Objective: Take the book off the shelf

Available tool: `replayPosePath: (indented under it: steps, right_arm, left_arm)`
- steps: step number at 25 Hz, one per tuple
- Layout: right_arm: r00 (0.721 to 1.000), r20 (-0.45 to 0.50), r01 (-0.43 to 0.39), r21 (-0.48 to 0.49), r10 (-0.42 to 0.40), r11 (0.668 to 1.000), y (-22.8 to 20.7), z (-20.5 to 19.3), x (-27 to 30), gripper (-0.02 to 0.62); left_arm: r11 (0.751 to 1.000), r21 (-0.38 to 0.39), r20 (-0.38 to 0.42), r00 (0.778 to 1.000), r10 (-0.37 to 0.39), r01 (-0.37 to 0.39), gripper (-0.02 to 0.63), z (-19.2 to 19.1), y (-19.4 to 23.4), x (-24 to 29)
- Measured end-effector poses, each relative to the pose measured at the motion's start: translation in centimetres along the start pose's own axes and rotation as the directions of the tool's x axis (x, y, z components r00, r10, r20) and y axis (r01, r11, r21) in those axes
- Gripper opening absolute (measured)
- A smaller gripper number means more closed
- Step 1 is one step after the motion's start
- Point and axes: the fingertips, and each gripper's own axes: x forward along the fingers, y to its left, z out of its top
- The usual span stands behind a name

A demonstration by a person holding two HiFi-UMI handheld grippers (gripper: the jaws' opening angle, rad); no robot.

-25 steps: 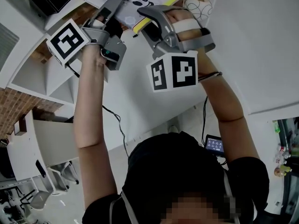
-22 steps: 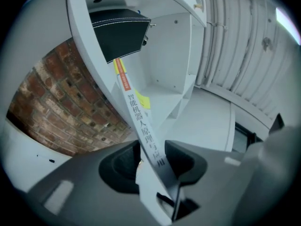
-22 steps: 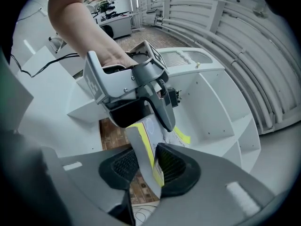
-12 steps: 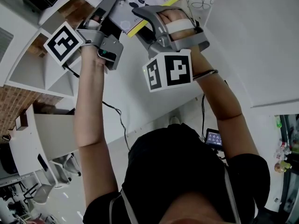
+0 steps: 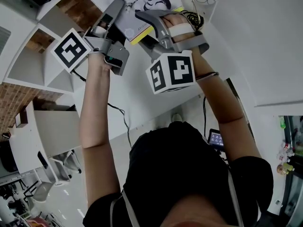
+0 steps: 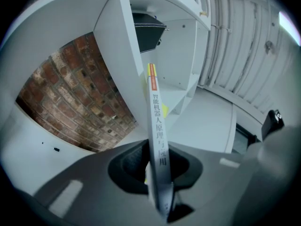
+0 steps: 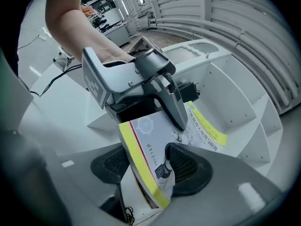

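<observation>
Two claws working a book [image 6: 156,126] at the shelf [image 6: 120,51].
L claw [image 6: 157,173] pinching spine, jaws just been closing; R claw [image 7: 148,166] spreading, book corner sitting loose btwn pads [image 7: 186,166].

Soft, even light is filling every view, throwing faint shadows; both gripper views are bowing and darkening towards their edges, and the thin pale paperback book [image 6: 157,126] is blurring nearest the lens

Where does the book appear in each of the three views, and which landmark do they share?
Head view: book at top centre.
Left gripper view: book at centre, spine facing the camera.
Right gripper view: book at lower centre, yellow-striped cover.
Shared landmark: the white shelf.
</observation>
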Motion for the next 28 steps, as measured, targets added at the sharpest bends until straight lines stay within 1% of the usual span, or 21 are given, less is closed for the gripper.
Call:
replayPosePath:
  steps: [4, 8, 10, 13, 15, 19, 23, 28]
  right_arm:
    - [1.0, -0.001, -0.003, -0.019, 0.003, 1.0, 0.2, -0.1, 0.2, 0.268]
    - [1.0, 0.005, 0.001, -0.027, -0.001, 1.0, 0.2, 0.0, 0.2, 0.27]
    - [1.0, 0.014, 0.007, -0.022, -0.006, 1.0, 0.2, 0.0, 0.2, 0.271]
    - [0.999, 0.031, 0.013, -0.015, -0.012, 1.0, 0.2, 0.0, 0.2, 0.272]
    - [0.999, 0.039, 0.012, -0.015, -0.011, 1.0, 0.1, 0.1, 0.2, 0.272]
    - [0.999, 0.047, 0.01, -0.031, -0.008, 0.999, 0.2, 0.0, 0.1, 0.276]
    - [0.998, 0.062, -0.007, -0.029, 0.009, 1.0, 1.7, 0.5, -0.5, 0.279]
    - [0.996, 0.091, -0.016, -0.02, 0.018, 1.0, 6.1, 2.3, -1.9, 0.287]
  left_arm:
    - [0.999, -0.013, 0.009, 0.999, -0.045, 0.045, 0.067, -0.1, -0.1, 0.0]
    - [0.998, -0.009, 0.011, 0.998, -0.066, 0.066, 0.067, -0.1, -0.1, 0.0]
    - [0.998, -0.006, 0.008, 0.998, -0.063, 0.063, 0.067, -0.1, 0.4, -0.1]
    - [1.0, 0.02, -0.004, 1.0, -0.018, 0.018, 0.067, 0.0, 3.3, -1.1]
    - [0.999, 0.043, -0.016, 1.0, -0.026, 0.026, 0.067, 0.0, 3.5, -1.3]
    - [0.998, 0.056, -0.024, 0.999, -0.036, 0.038, 0.067, -0.7, 3.5, -2.6]
    - [0.998, 0.057, -0.02, 0.999, -0.038, 0.039, 0.067, -1.5, 3.6, -4.6]
    - [0.997, 0.061, -0.015, 0.999, -0.039, 0.04, 0.067, -2.5, 3.9, -7.2]
